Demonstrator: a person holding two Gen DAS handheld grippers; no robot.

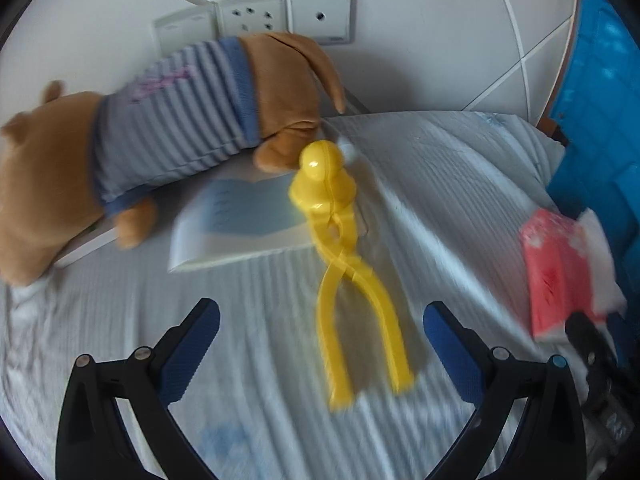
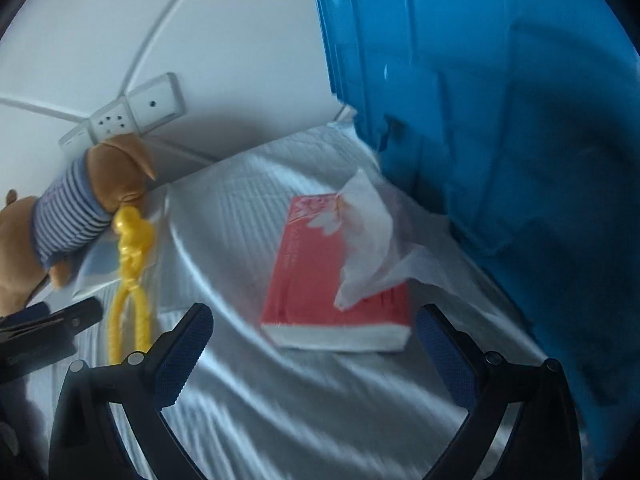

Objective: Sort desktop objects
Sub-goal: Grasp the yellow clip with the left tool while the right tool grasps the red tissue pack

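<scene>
**Both jaws spread over the cloth-covered desk, nothing held**

In the left wrist view we see our left gripper (image 1: 320,332) with its jaws spread wide and empty, low in the frame. Between them, just ahead, lie the handles of the yellow duck-shaped clamp (image 1: 340,264), its head touching the plush dog (image 1: 160,128) in a striped shirt at upper left. A pale blue booklet (image 1: 240,220) lies under both. The red tissue pack (image 1: 560,276) sits at the right edge, blurred, beside the blue bin (image 1: 600,120).

The right wrist view shows what the left cannot: the tissue pack (image 2: 332,272) fully, centre frame, a white tissue (image 2: 368,236) sticking out, touching the bin (image 2: 500,120) wall. Our right gripper (image 2: 316,332) also has its jaws spread, empty, near the pack. The clamp (image 2: 130,264) and dog (image 2: 88,200) appear small at the left, on the white desk cloth (image 2: 280,400).
</scene>
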